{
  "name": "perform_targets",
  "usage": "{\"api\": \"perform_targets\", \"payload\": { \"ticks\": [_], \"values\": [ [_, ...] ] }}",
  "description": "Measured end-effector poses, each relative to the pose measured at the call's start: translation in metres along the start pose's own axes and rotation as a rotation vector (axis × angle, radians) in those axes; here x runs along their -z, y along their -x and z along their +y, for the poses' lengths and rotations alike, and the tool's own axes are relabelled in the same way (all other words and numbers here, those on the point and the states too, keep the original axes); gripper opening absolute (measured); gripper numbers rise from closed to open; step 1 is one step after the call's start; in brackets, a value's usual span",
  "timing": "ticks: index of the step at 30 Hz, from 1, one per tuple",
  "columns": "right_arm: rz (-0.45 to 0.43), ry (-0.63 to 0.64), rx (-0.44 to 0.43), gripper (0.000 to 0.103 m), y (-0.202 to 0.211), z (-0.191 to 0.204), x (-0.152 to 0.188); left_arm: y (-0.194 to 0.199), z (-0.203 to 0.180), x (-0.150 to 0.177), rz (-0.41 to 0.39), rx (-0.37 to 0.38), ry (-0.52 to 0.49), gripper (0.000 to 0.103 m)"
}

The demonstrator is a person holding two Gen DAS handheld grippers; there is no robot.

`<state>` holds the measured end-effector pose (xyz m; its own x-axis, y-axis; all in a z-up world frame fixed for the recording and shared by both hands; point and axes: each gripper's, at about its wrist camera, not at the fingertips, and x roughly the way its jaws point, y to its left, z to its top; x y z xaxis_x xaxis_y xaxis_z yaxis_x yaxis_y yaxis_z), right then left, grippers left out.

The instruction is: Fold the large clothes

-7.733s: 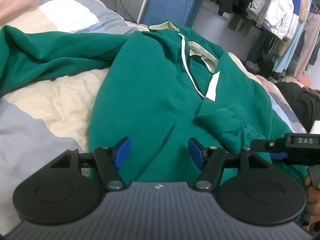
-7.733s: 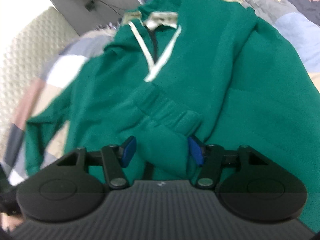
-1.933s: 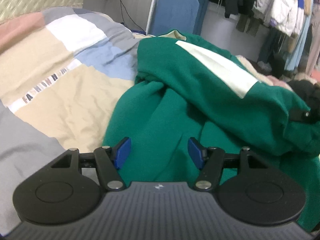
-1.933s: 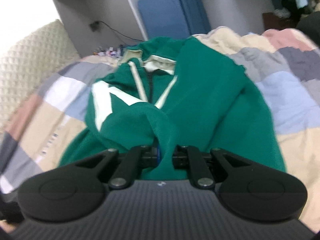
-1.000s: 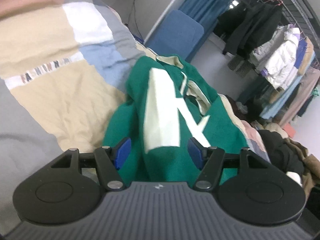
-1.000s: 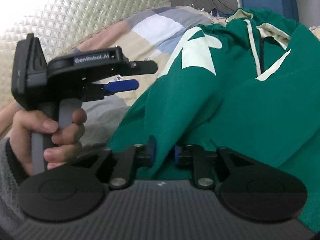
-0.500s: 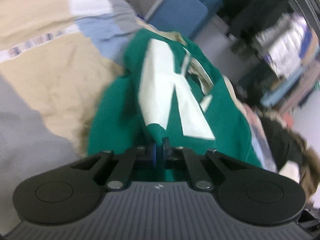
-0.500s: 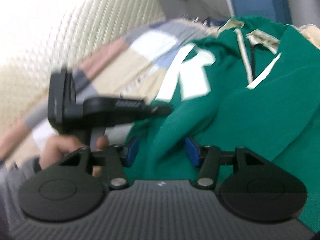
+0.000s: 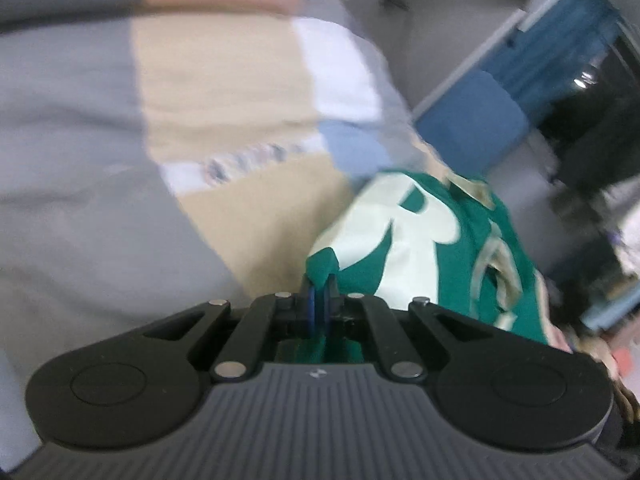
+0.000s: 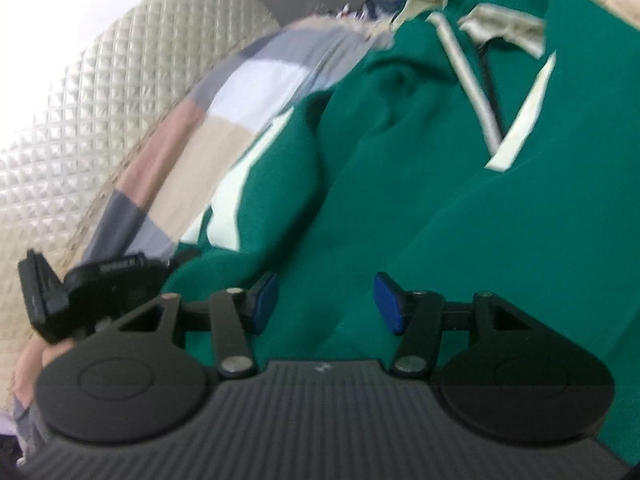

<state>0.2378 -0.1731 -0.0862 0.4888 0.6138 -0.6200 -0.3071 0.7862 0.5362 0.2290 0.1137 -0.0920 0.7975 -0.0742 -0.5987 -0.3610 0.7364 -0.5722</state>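
Note:
A large green sweatshirt [image 9: 516, 280] with a cream letter print lies crumpled on the bed. My left gripper [image 9: 319, 284] is shut on a fold of its green edge, which bunches up between the blue pads. In the right wrist view the sweatshirt [image 10: 400, 160] fills the frame, with its cream collar and zip placket at the top. My right gripper [image 10: 324, 300] hovers over the green cloth. Its jaws are opening, and the cloth under them is not pinched. The left gripper [image 10: 100, 280], held in a hand, shows at the left edge of that view.
A patchwork quilt [image 9: 220, 80] in grey, beige, white and blue covers the bed. A quilted headboard [image 10: 100, 100] stands behind it. A blue padded panel [image 9: 476, 120] and dark hanging clothes [image 9: 592, 140] lie beyond the bed.
My left gripper closed on the sweatshirt's edge and swung sideways with it. My right gripper let go of the cloth, and its jaws now stand apart.

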Motion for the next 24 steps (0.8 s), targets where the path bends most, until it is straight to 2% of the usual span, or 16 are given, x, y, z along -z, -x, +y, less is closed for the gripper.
{"api": "perform_targets", "payload": {
  "ticks": [3,6,9,12,15,16,18,21,24],
  "values": [
    [0.034,-0.025,-0.036,0.056,-0.021,0.004,0.001,-0.011,0.02,-0.007,0.032,-0.027,0.08,0.004],
    [0.071,-0.056,-0.119,0.056,-0.04,0.013,0.004,-0.015,0.029,-0.007,0.04,-0.011,0.113,0.004],
    [0.103,-0.023,-0.192,0.056,-0.058,0.031,0.005,-0.014,0.036,-0.012,0.044,0.056,0.171,0.004],
    [0.14,-0.009,-0.211,0.056,-0.077,0.048,0.006,-0.006,0.044,-0.019,0.03,0.156,0.244,0.004],
    [0.192,0.021,-0.22,0.054,-0.098,0.066,0.009,0.002,0.038,-0.028,0.024,0.232,0.218,0.004],
    [0.195,0.035,-0.223,0.051,-0.102,0.072,0.01,0.004,0.036,-0.03,0.025,0.245,0.209,0.004],
    [0.201,0.04,-0.242,0.013,-0.105,0.084,0.005,0.008,0.031,-0.036,0.021,0.257,0.182,0.004],
    [0.155,0.061,-0.252,0.008,-0.086,0.098,-0.016,0.004,0.025,-0.047,0.053,0.275,0.186,0.004],
    [0.106,0.148,-0.21,0.007,-0.045,0.122,-0.055,0.006,0.018,-0.063,0.086,0.318,0.218,0.004]
  ]
}}
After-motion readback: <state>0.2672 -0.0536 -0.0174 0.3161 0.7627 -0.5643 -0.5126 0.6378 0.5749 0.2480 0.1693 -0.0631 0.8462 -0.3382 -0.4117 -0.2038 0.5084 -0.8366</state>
